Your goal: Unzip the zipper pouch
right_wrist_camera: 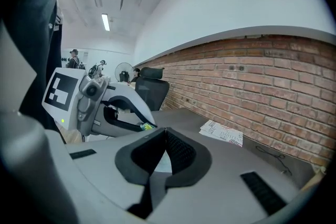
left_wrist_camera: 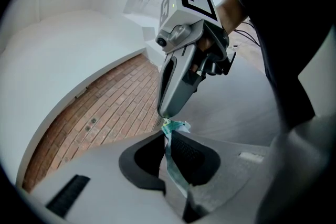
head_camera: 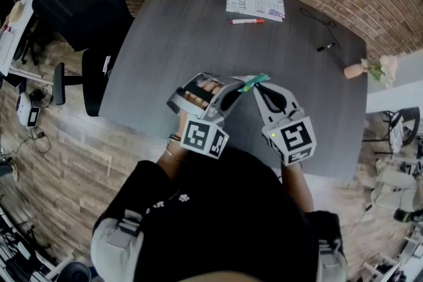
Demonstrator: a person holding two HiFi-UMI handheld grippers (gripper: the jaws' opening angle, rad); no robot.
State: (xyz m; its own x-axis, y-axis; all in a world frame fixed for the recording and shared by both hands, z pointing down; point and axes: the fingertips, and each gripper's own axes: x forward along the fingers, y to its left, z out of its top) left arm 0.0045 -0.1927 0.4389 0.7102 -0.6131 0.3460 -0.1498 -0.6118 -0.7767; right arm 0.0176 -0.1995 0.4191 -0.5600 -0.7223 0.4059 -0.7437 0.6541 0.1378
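Both grippers clamped on the zipper pouch over the table's near edge.

The left gripper [head_camera: 236, 84] was closed on the teal zipper pouch [head_camera: 255, 81], whose thin edge ran up between its jaws in the left gripper view [left_wrist_camera: 169, 139]. The right gripper [head_camera: 257, 89] had its jaws together on the pouch's crumpled top end, its tip meeting the fabric there [left_wrist_camera: 166, 113]; whether it pinched the zip pull could not be told. The pouch hung between the two tips above the dark table [head_camera: 198, 30]. A printed sheet [head_camera: 255, 0] and a red marker [head_camera: 247, 21] lay near the far edge.
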